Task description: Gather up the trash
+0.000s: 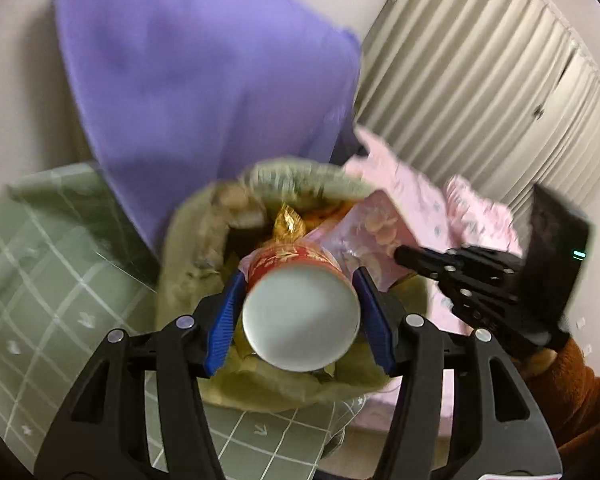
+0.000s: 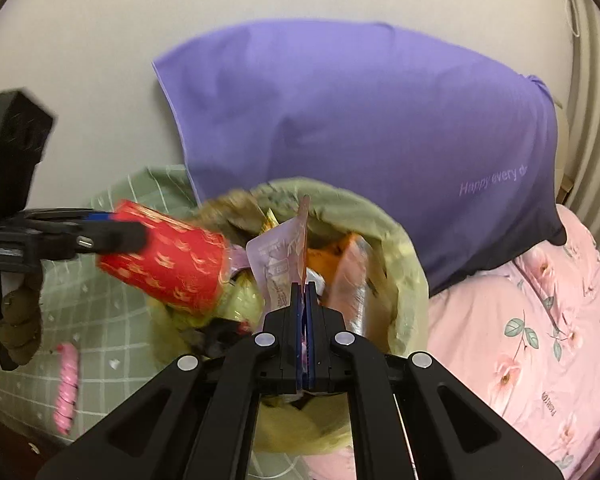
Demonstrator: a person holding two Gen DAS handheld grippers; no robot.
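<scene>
While the left gripper point(image 1: 300, 300) pinched a red cup point(image 1: 300, 280) above the trash bag's point(image 1: 188, 264) rim, the right gripper point(image 2: 304, 292), jaws pressed together on a pink wrapper point(image 2: 276, 264), hung at its 3 o'clock edge, purple pillow point(image 2: 360, 128) crowding 12

A red paper cup point(image 2: 168, 264) with gold print, a thin crinkly yellow-green plastic trash bag point(image 2: 404, 280), glossy foil wrappers point(image 2: 278, 268), and a smooth matt purple cloth pillow point(image 2: 360, 132).

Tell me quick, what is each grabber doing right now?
Left gripper: closed on the red paper cup, over the trash bag.
Right gripper: shut on a flat snack wrapper over the same bag.
</scene>
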